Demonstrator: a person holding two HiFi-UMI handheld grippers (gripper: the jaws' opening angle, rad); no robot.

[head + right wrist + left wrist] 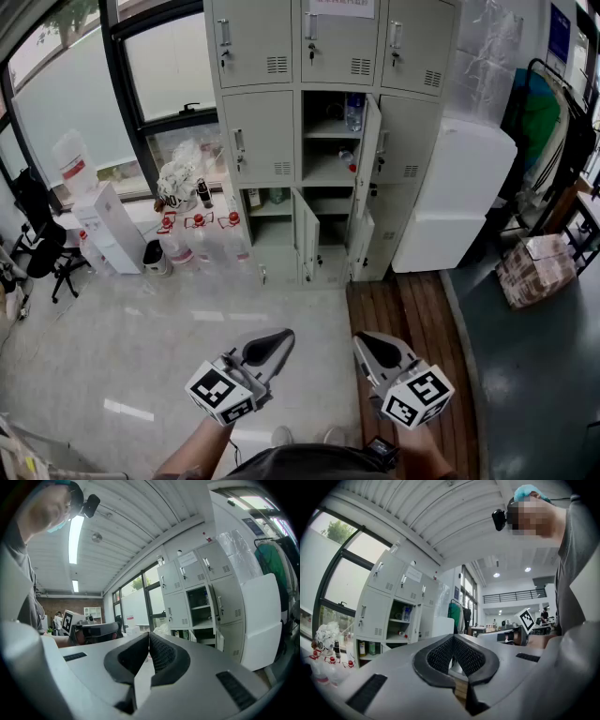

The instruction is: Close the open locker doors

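A grey locker bank (328,56) stands against the far wall. Its top row is closed. The middle compartment is open, its door (368,141) swung out to the right, with a bottle on the shelf inside. Below it two lower doors (307,234) (362,246) hang open, and the lower left compartment (269,202) shows bottles. Both grippers are held low, well short of the lockers. My left gripper (283,339) and right gripper (364,343) are shut with nothing between the jaws. The locker bank (389,602) (197,597) appears distant past the left gripper (453,637) and right gripper (149,633).
A white boxy cabinet (459,192) stands right of the lockers. Water jugs (192,239) and a dispenser (111,230) sit left by the window, beyond them an office chair (37,248). Wrapped packages (534,270) lie at right. A wooden floor strip (403,319) leads to the lockers.
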